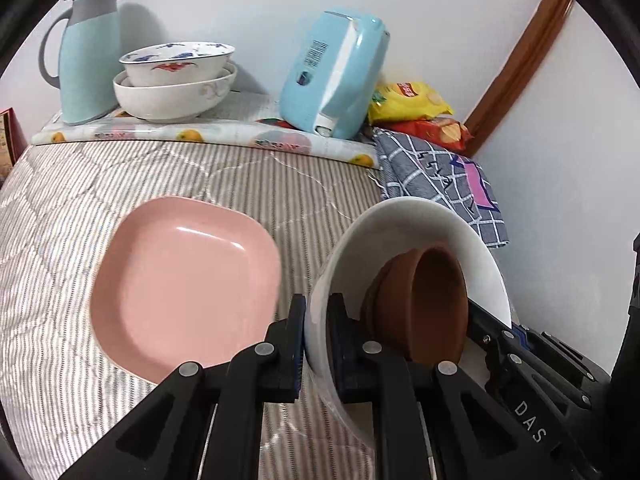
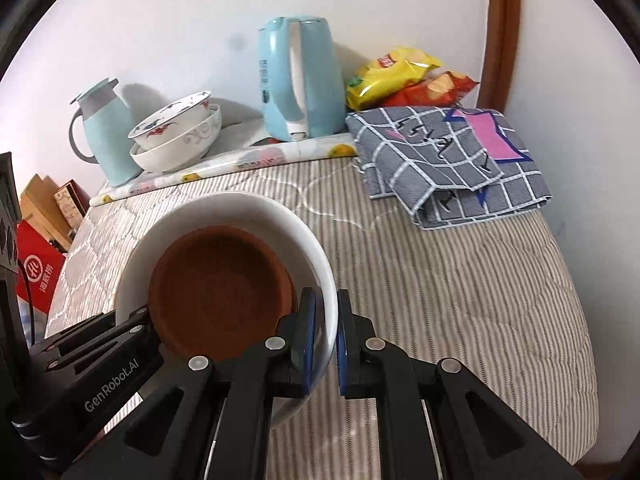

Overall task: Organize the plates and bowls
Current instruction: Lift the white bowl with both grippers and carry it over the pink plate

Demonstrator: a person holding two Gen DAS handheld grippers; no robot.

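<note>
Striped bedding (image 2: 440, 280) covers the bed where all the dishes sit. Right in the middle of things is a white bowl (image 2: 240, 208) with a brown bowl (image 2: 220, 280) inside it, held up and tipped. The left tool (image 1: 316, 340) pinches one side of the white bowl's rim. The right tool (image 2: 324, 344) pinches the other side. Just beside it on the bed lies one pink plate (image 1: 184, 280), with nothing on it.

Farther back, two more bowls (image 1: 176, 80) are stacked on a fruit-print mat (image 1: 200, 134) by the wall. So I count four bowls and one plate. Two stacks look done. I think the held pair and the pink plate have yet to be put in a good spot.

Around the stack are a light blue jug (image 1: 88, 56), a blue kettle (image 1: 336, 76), two chip bags (image 2: 408, 76) and a checked cloth (image 2: 448, 160).
</note>
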